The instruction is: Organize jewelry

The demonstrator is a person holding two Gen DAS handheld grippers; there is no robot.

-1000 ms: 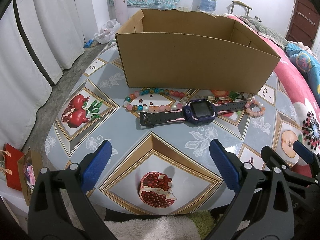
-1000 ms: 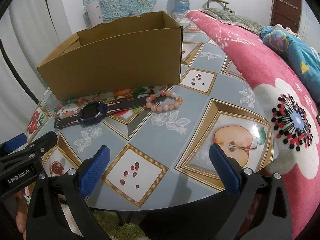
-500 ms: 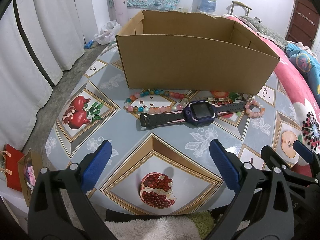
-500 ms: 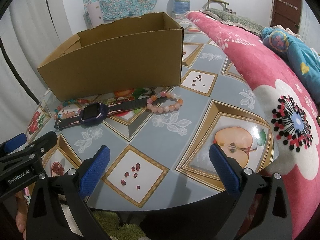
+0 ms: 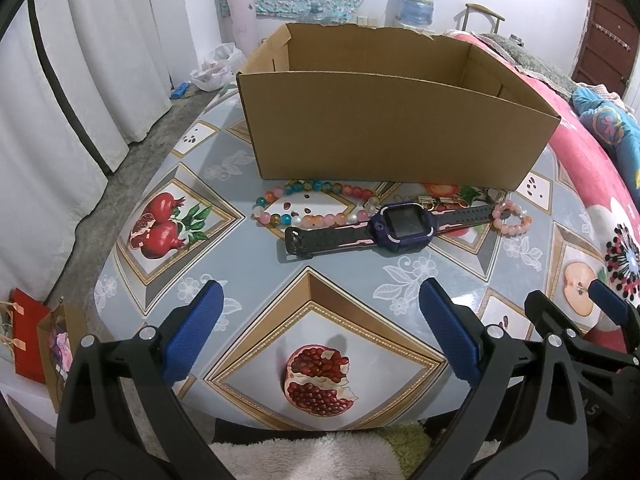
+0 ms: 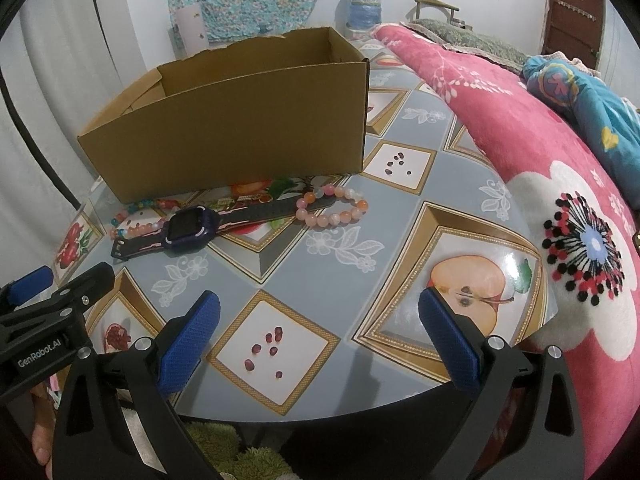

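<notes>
Here the left gripper (image 5: 320,332) and right gripper (image 6: 320,330) both hung spread wide and empty over the counter's (image 5: 248,272) near edge. The watch (image 5: 402,226) lay flat before the box (image 5: 392,128), between a long bead string (image 5: 316,206) and a small pink bracelet (image 6: 332,208), its strap crossing the bracelet.

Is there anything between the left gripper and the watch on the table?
Nothing visible. Only bare tablecloth lies between the open left gripper and the watch. The bead bracelets lie beyond and beside the watch.
</notes>
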